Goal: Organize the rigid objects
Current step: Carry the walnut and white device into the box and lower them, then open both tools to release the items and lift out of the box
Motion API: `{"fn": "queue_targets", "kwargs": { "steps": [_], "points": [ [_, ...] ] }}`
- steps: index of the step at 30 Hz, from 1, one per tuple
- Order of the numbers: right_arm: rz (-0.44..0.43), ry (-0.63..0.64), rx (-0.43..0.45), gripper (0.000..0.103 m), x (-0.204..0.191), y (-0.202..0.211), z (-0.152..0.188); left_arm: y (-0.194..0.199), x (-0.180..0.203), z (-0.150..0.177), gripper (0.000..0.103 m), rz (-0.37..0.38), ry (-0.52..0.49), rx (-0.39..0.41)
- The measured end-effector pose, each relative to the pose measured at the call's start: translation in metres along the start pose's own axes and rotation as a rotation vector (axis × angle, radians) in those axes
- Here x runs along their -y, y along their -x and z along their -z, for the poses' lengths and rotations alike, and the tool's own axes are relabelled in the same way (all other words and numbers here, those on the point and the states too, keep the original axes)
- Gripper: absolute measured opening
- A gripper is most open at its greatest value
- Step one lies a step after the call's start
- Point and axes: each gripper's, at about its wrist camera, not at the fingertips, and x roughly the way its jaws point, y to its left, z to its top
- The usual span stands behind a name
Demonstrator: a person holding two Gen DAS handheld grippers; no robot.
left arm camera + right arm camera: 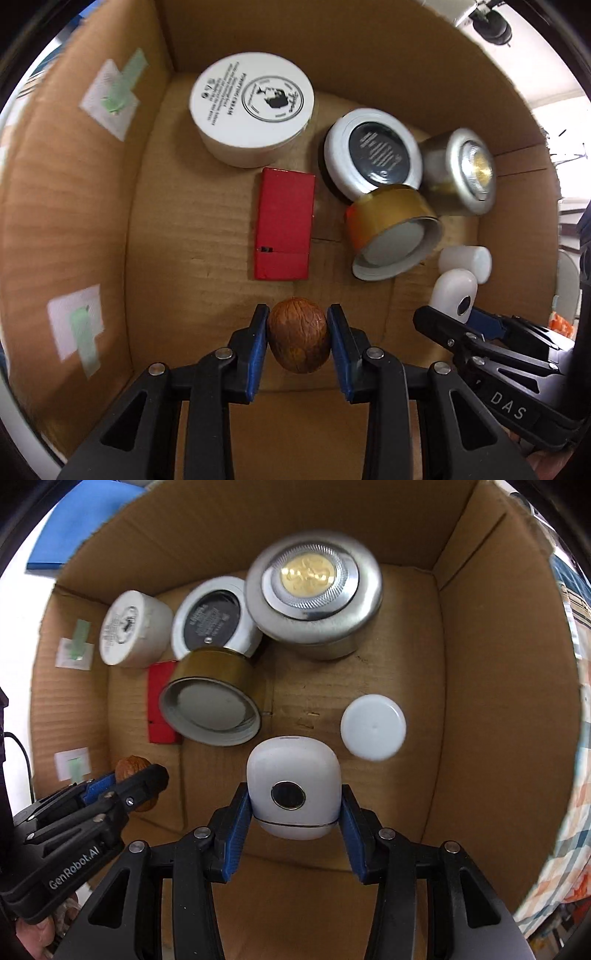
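A walnut (298, 340) is clamped between the left gripper's (297, 334) narrowly parted fingers (258, 345). A white case (293, 794) is gripped between the right gripper's (294, 812) wider-set fingers (236, 825), inside the cardboard box (498, 701).

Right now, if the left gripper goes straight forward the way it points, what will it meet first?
Most likely the red box. It lies flat on the cardboard box floor directly ahead of the left gripper, which holds a walnut. Depth is unclear, so it could pass above it.
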Motion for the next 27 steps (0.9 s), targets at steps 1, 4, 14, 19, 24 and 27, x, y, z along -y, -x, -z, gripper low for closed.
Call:
{"fn": "queue_targets", "kwargs": {
  "steps": [1,4,14,19,24,27],
  "points": [
    [0.008,-0.002,-0.005,0.048,0.000,-0.004,-0.001,-0.004,0.000,-0.002,0.029,-0.005,-0.007,-0.008],
    [0.017,-0.006,-0.015,0.048,0.002,-0.013,-0.004,-0.011,0.003,-0.006,0.029,-0.013,-0.012,-0.021],
    [0.052,-0.008,-0.030,0.050,0.001,-0.022,-0.010,-0.014,0.010,-0.013,0.037,-0.030,-0.014,-0.043],
    [0.039,-0.016,-0.013,0.057,0.005,-0.012,-0.011,-0.001,0.005,-0.017,0.052,-0.029,0.019,-0.017],
    [0.048,-0.012,0.012,0.065,0.004,0.003,-0.004,0.015,0.006,-0.014,0.058,-0.062,0.019,0.021],
    [0.052,-0.023,0.026,0.072,0.007,0.015,0.001,0.027,0.011,-0.010,0.058,-0.116,0.007,0.053]
  ]
}}
